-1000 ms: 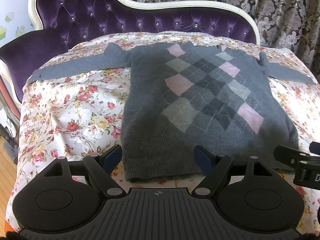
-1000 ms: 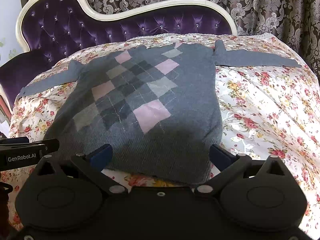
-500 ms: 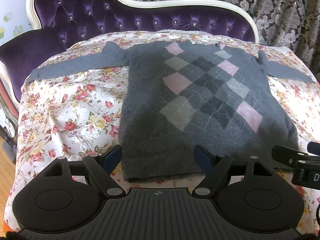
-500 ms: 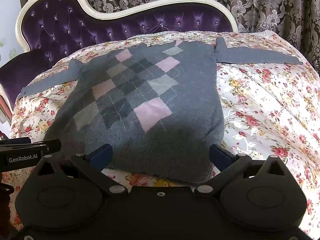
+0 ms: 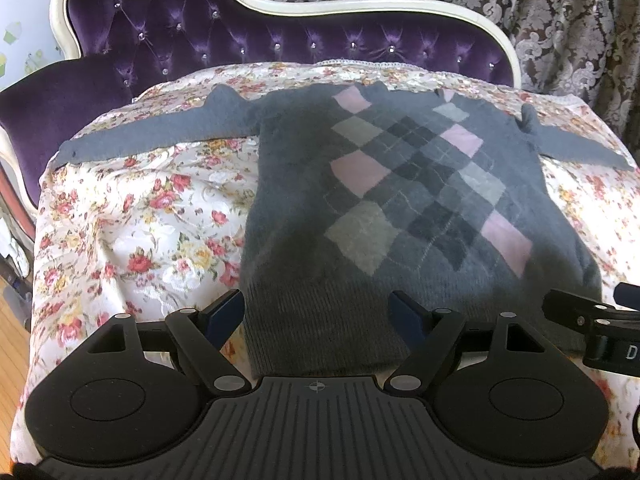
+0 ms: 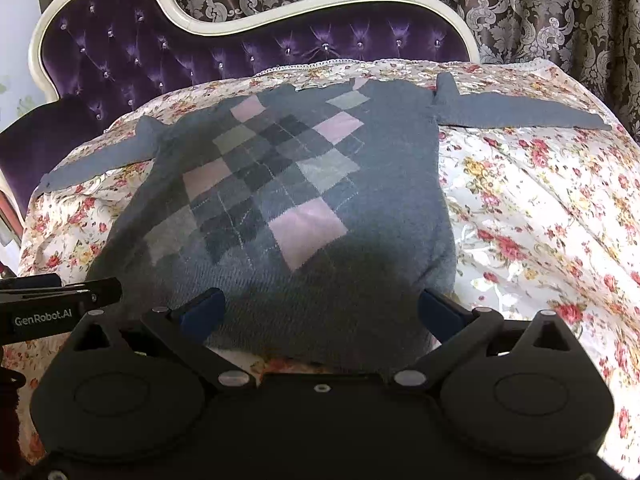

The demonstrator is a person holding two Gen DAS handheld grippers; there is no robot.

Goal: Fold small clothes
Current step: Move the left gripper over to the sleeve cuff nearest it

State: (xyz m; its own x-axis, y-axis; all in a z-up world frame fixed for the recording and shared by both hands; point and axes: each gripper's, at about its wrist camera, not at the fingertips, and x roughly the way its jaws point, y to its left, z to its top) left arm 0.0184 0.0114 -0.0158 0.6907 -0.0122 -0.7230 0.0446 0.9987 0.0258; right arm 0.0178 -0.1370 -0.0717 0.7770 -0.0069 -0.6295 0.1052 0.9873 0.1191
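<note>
Sweater: a grey sweater (image 5: 400, 208) with a pink and grey diamond pattern lies flat, front up, on the flowered cover (image 5: 132, 216), both sleeves stretched out toward the side edges, hem at the near edge.
Cover: spread over a purple tufted sofa (image 5: 248, 36); patterned curtain (image 5: 560, 12) behind.
Left gripper (image 5: 318, 316): fingers wide apart above the hem's left part, holding nothing.
Right gripper (image 6: 322, 312): fingers wide apart over the hem's right part, its right finger (image 6: 438, 314) near the sweater's right corner, holding nothing.

A home sitting room: tufted purple sofa (image 5: 280, 36), damask curtains (image 6: 520, 8), floral cover (image 5: 132, 216).
</note>
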